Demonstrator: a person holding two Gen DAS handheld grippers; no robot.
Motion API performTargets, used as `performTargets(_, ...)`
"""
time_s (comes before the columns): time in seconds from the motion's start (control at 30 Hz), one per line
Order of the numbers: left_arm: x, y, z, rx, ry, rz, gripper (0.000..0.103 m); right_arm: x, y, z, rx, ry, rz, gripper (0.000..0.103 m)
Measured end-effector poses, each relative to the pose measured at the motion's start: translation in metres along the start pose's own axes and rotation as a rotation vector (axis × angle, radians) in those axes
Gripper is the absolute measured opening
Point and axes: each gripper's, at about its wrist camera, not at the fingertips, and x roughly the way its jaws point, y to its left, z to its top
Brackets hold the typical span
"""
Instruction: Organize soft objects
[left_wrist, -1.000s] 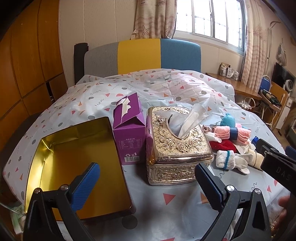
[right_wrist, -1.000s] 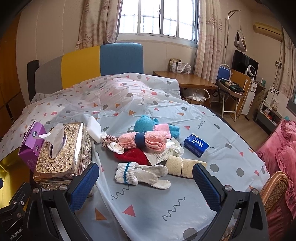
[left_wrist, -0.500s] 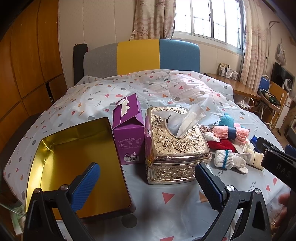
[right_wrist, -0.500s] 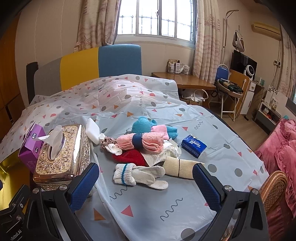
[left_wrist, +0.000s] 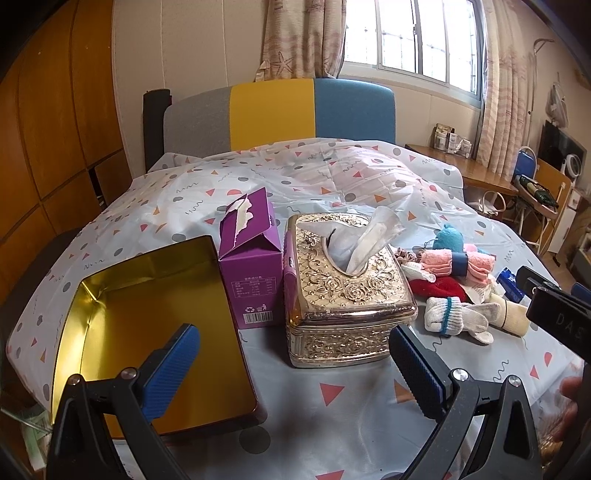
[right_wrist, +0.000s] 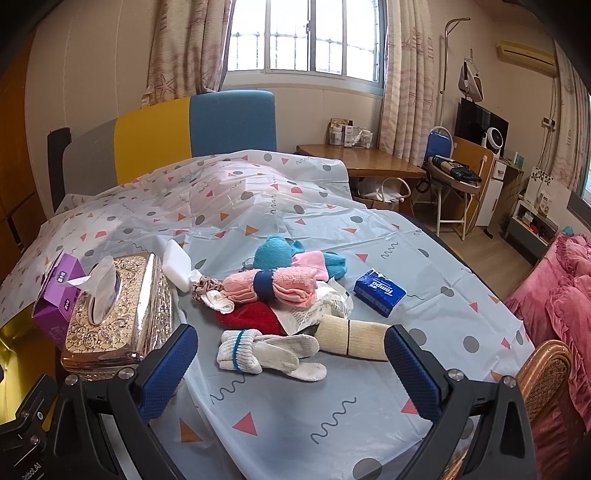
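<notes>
Both grippers wide apart, nothing held, hovering level above the worktop

Left gripper (left_wrist: 293, 363): blue-padded fingers (left_wrist: 170, 365) spread far apart with nothing between them; black frame fills the lower edge of its own view, pointing forward and slightly down; right gripper (right_wrist: 290, 363): same pose, blue pads (right_wrist: 412, 371) spread wide, gap empty; part of the right gripper's black body shows at the right edge of the left wrist view, so the two sit side by side, near each other; a blurred bit of the person's hand (left_wrist: 570, 406) sits at that same edge, low down; grip on the handle cannot be made out.
</notes>
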Motion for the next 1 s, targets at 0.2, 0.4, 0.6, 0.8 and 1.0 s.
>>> performTargets(0.2, 0.000, -0.005, -0.001, 0.012, 0.003, -0.006, 0.103, 0.004, -0.006, 0.000, 0.016, 0.003, -0.006, 0.103)
performTargets(0.4, 0.000, -0.009, -0.004, 0.039, 0.002, -0.113, 0.103, 0.014, -0.021, 0.003, 0.056, 0.032, 0.014, 0.103)
performTargets(0.6, 0.010, -0.024, -0.004, 0.111, 0.093, -0.324, 0.103, 0.062, -0.074, 0.017, 0.256, 0.181, 0.133, 0.103)
performTargets(0.8, 0.011, -0.054, -0.005, 0.245, 0.086, -0.397, 0.101, 0.100, -0.124, 0.021, 0.383, 0.184, 0.075, 0.103)
performTargets(1.0, 0.024, -0.108, 0.006, 0.469, 0.080, -0.416, 0.083, 0.112, -0.158, 0.007, 0.594, 0.181, 0.169, 0.103)
